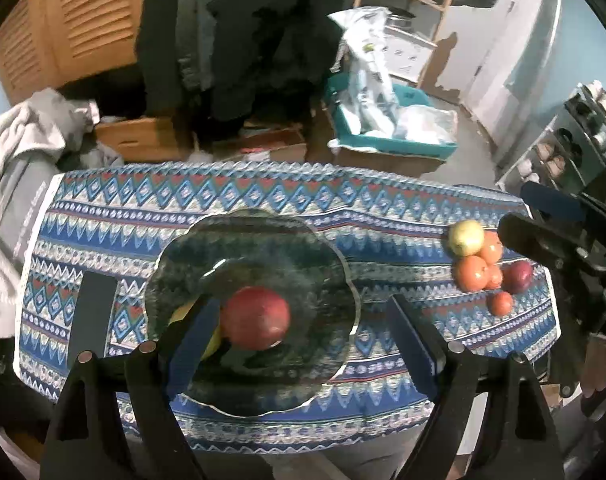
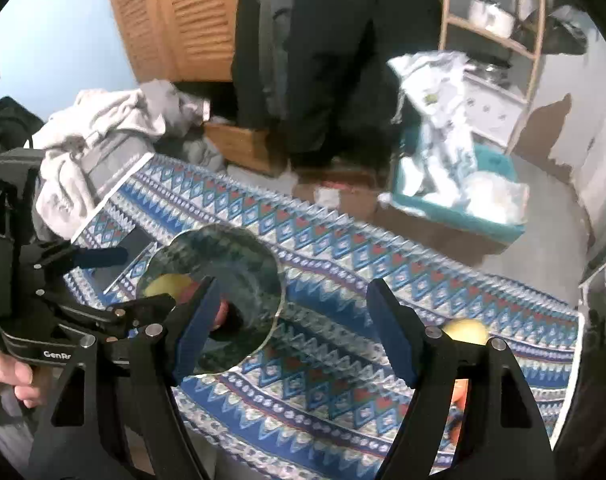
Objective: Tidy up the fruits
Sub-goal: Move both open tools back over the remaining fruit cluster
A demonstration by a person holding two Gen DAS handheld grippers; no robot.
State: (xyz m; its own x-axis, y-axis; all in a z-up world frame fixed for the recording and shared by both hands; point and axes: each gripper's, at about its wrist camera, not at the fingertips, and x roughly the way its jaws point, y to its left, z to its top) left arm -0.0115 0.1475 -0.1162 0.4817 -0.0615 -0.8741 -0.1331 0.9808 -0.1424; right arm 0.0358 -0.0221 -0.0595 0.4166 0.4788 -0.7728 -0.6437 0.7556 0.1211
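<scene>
Left wrist view: both tongs spread, empty, left tongs (image 1: 303, 328) over glass plate (image 1: 335, 264); fruit pile (image 1: 483, 264) apart.

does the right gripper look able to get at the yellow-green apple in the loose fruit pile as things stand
Probably yes. The right gripper is open and empty, and the yellow-green apple sits at the far edge of the fruit pile with bare tablecloth beside it. Nothing lies over it, though oranges touch its near side.

The left tongs (image 1: 303, 344) hang with jaws spread wide, nothing between the blue pads (image 1: 191, 344). The right tongs (image 2: 291, 332) are likewise spread wide and hold nothing. A bare hand (image 2: 11, 376) grips the left handle.
</scene>
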